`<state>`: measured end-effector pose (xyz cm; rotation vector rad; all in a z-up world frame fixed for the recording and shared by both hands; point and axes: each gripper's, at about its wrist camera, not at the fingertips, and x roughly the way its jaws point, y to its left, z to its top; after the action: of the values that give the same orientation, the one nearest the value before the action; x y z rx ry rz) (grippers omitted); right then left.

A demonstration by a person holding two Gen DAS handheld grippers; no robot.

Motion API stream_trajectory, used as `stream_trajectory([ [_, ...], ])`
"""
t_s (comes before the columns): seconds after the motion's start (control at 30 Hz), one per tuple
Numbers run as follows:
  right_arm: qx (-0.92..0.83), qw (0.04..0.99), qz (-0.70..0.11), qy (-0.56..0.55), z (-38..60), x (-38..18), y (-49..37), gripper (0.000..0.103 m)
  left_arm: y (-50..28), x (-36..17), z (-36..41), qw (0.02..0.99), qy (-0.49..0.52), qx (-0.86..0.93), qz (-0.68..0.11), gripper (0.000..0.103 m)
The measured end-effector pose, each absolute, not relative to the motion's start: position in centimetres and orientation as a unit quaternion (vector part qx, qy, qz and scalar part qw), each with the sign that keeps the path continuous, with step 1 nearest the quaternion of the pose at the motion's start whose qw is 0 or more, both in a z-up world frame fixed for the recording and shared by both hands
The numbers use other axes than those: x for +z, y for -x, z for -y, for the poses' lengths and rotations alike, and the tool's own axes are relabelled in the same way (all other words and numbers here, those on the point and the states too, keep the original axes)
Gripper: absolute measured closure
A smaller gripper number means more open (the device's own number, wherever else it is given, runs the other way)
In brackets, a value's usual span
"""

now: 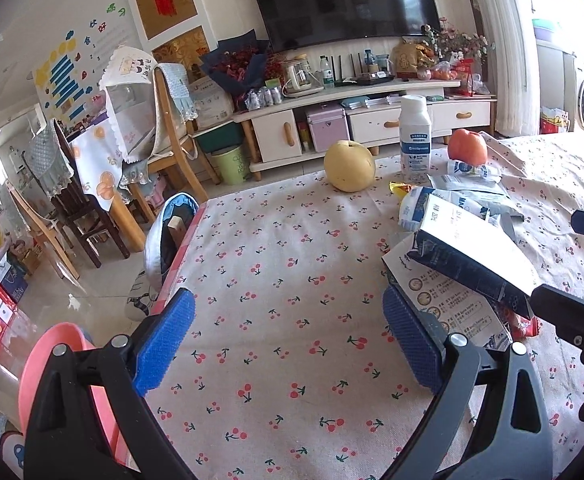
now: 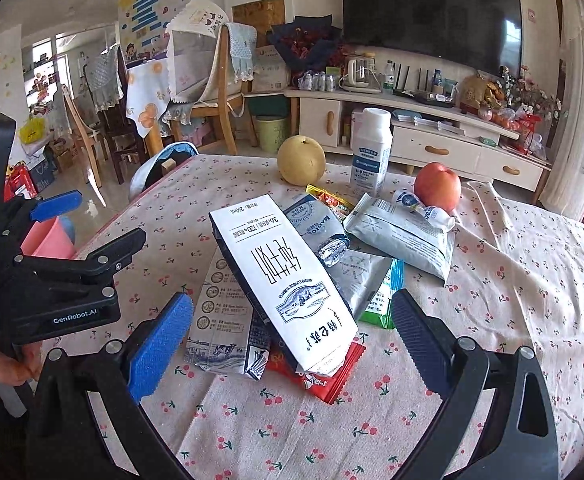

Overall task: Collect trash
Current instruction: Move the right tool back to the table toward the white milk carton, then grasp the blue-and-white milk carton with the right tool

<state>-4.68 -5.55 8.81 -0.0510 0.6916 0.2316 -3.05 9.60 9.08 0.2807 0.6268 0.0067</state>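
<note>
Between the spread fingers of my right gripper (image 2: 292,340), I am seeing the white milk carton (image 2: 280,280) lying lengthwise toward the frame's lower centre; my left gripper (image 1: 288,340), also spread, is sitting beside it.

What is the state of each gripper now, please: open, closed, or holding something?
Left gripper: open, holding nothing, over bare tablecloth.
Right gripper: open, holding nothing, its fingers either side of the white milk carton.

A heap of trash fills the middle of the right wrist frame: a white milk carton (image 2: 288,280) lies tilted over a flattened printed carton (image 2: 220,320), with a red wrapper (image 2: 324,380) beneath, a green wrapper (image 2: 384,300) at right, and grey-white pouches (image 2: 404,236) behind.
</note>
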Motion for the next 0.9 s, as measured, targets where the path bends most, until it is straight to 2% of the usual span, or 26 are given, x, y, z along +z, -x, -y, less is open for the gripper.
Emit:
stream_trajectory([
  [0.63, 0.111, 0.926, -0.346, 0.096, 3.4, 5.9, 1.6, 0.007, 2.2, 8.7, -10.8, 0.933, -0.121, -0.006, -0.338, 0.008],
  [0.67, 0.11, 0.927, -0.345, 0.099, 3.4, 5.9, 1.5, 0.008, 2.2, 8.8, -10.9, 0.933, -0.116, -0.008, -0.34, 0.008],
  [0.77, 0.106, 0.925, -0.349, 0.105, 3.3, 5.6, 1.4, 0.026, 2.1, 8.8, -11.2, 0.932, -0.1, -0.019, -0.348, 0.008],
  [0.9, 0.1, 0.924, -0.352, 0.11, 3.5, 5.1, 0.9, 0.026, 2.1, 8.9, -11.3, 0.931, -0.076, -0.044, -0.354, 0.008],
])
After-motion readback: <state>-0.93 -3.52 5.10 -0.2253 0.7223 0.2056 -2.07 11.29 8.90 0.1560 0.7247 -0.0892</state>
